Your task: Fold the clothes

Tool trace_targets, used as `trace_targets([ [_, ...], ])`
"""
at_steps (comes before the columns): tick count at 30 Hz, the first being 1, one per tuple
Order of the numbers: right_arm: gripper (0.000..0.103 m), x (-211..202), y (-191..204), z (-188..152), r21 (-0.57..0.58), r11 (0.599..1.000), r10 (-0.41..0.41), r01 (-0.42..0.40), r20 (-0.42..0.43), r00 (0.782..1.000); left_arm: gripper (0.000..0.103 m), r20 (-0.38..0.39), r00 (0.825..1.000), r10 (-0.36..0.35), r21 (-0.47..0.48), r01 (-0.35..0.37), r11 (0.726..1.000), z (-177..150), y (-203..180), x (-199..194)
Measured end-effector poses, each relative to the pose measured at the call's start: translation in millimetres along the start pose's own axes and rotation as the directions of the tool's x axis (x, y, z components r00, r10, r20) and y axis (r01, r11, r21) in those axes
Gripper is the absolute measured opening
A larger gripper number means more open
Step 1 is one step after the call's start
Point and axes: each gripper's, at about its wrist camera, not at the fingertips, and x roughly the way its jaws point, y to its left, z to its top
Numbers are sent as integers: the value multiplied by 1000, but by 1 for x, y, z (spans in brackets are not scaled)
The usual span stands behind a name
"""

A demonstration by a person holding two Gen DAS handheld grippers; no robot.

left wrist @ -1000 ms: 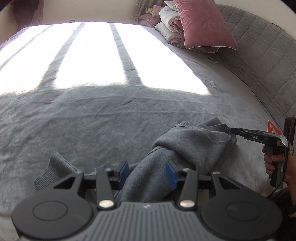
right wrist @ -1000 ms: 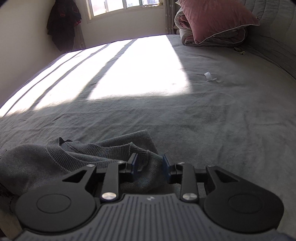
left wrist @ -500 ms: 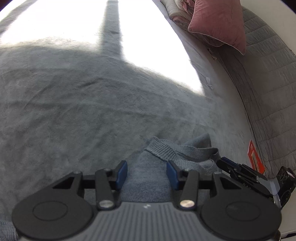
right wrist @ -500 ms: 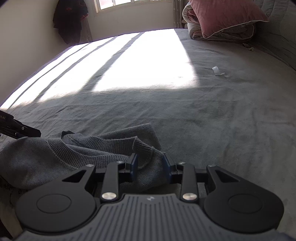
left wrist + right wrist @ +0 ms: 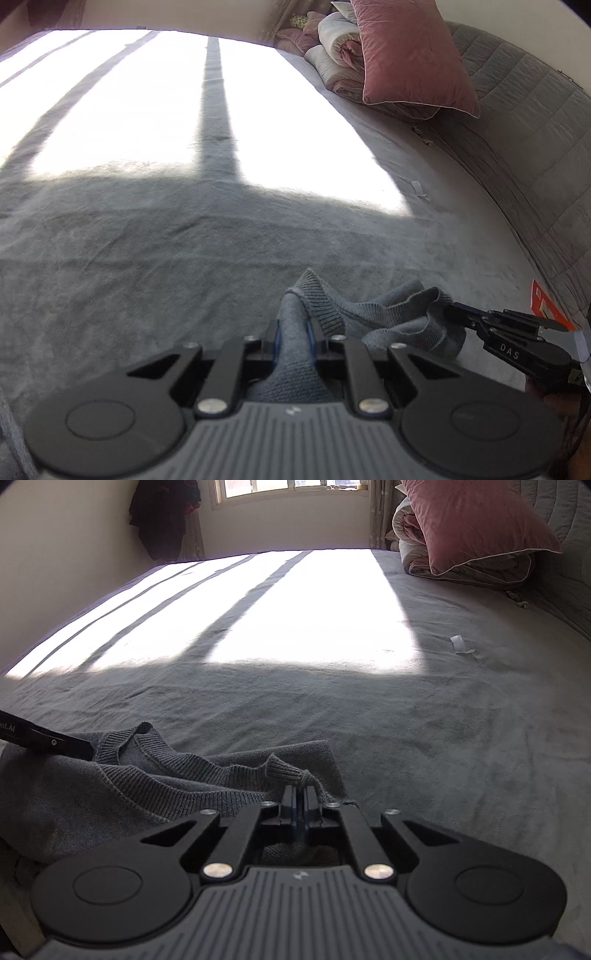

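Left wrist view: one grey knit sweater (image 5: 373,314) with ribbed edging lies bunched on the near part of the grey bed (image 5: 147,258). Left hand-held gripper (image 5: 294,338) is closing on a thick fold of it. Right hand-held gripper (image 5: 300,805) is clamped together on its ribbed edge. One pink pillow (image 5: 476,520) rests on rolled bedding. Sweater's lower portion is hidden behind both tools.

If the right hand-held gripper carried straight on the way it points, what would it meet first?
Probably the grey bedspread just ahead; the right hand-held gripper is shut on the grey sweater, and depth is unclear.
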Motion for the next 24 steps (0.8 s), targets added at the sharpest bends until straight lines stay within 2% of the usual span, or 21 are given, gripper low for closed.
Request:
trace_targets([
  [2,5,-6,4,9,14,1000,4,-5,58,998,13,90,994,62,51,-67,996,3,-5,-16],
  [5,5,-14,12,22,41,999,3,-8,134,991,12,202,971,125,85,-145,986,9,-8,-38],
  [9,4,-20,28,41,44,999,-4,-5,202,979,12,315,928,197,100,-239,966,26,-7,-58],
  [13,4,-16,43,66,20,1000,-8,3,242,970,12,382,884,269,97,-327,940,50,-2,-56],
  [16,4,-1,49,92,11,1000,-12,9,262,965,12,428,844,323,90,-395,914,71,5,-47],
  [24,3,76,61,148,3,998,-54,55,262,963,12,488,742,460,10,-531,847,125,40,8],
])
